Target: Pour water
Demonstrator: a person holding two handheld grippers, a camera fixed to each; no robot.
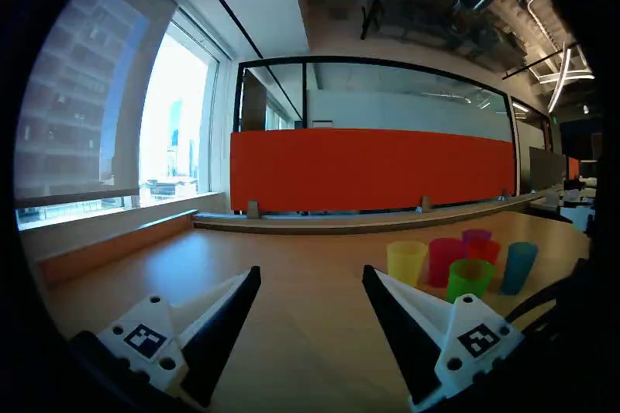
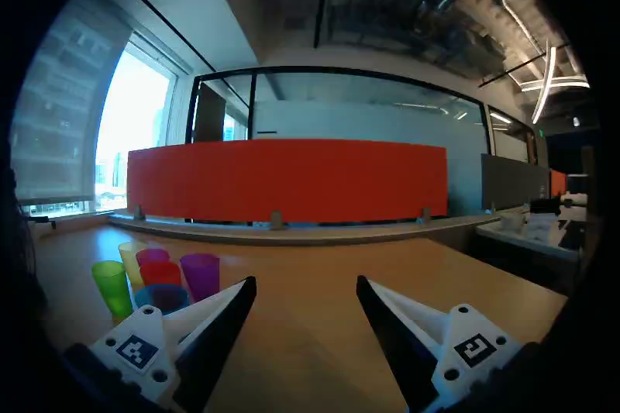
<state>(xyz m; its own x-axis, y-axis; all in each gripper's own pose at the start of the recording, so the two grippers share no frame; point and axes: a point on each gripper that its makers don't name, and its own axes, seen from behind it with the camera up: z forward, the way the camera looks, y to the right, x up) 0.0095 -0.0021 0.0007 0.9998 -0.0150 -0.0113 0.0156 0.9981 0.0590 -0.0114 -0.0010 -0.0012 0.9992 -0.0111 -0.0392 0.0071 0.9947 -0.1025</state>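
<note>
A cluster of coloured plastic cups stands on the wooden table (image 1: 310, 273). In the left gripper view they sit to the right: a yellow cup (image 1: 406, 261), a red cup (image 1: 444, 259), a green cup (image 1: 469, 279), a blue cup (image 1: 518, 266) and a purple cup (image 1: 476, 235) behind. My left gripper (image 1: 310, 281) is open, low over the table, with nothing between its fingers. In the right gripper view the cups stand at the left: green cup (image 2: 112, 287), purple cup (image 2: 200, 274), blue cup (image 2: 161, 298). My right gripper (image 2: 304, 289) is open and holds nothing.
An orange partition (image 1: 372, 169) runs along the table's far edge. A window (image 1: 167, 126) and sill lie to the left. Another desk with white items (image 2: 535, 231) stands at the far right.
</note>
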